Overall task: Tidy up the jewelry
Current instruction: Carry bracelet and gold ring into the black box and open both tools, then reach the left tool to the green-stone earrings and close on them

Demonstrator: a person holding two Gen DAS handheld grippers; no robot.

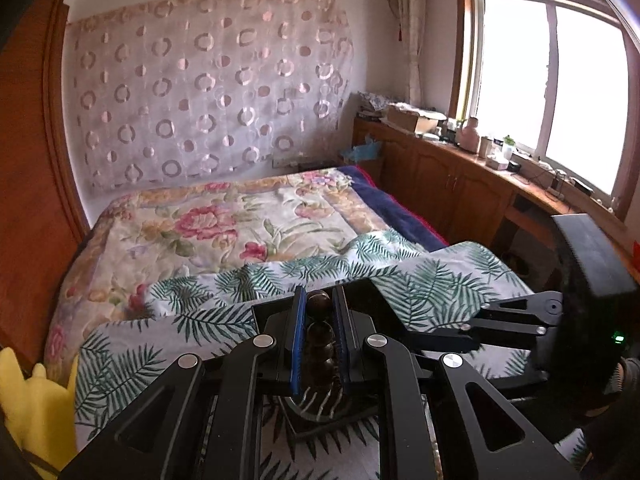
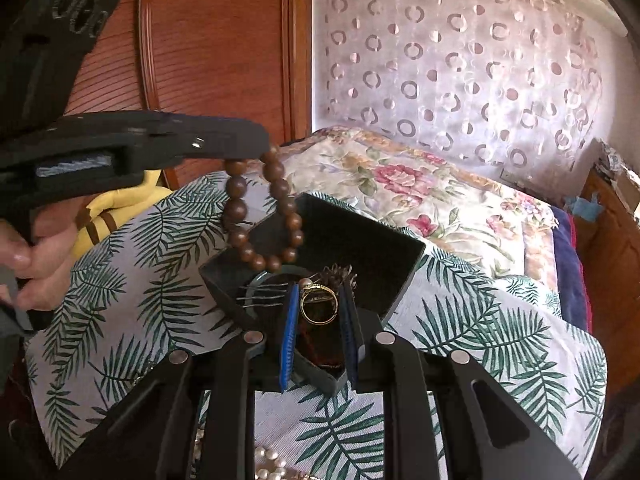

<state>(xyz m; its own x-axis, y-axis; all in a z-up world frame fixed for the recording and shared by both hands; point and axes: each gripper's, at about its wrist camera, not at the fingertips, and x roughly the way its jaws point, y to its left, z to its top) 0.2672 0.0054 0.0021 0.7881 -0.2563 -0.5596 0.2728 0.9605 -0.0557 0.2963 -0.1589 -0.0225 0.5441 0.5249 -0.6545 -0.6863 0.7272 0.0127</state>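
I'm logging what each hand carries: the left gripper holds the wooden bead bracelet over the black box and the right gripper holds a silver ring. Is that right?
Not quite. The ring between the right gripper fingers is gold, not silver, as the right wrist view shows. The rest holds: the left gripper dangles the wooden bead bracelet over the black box.
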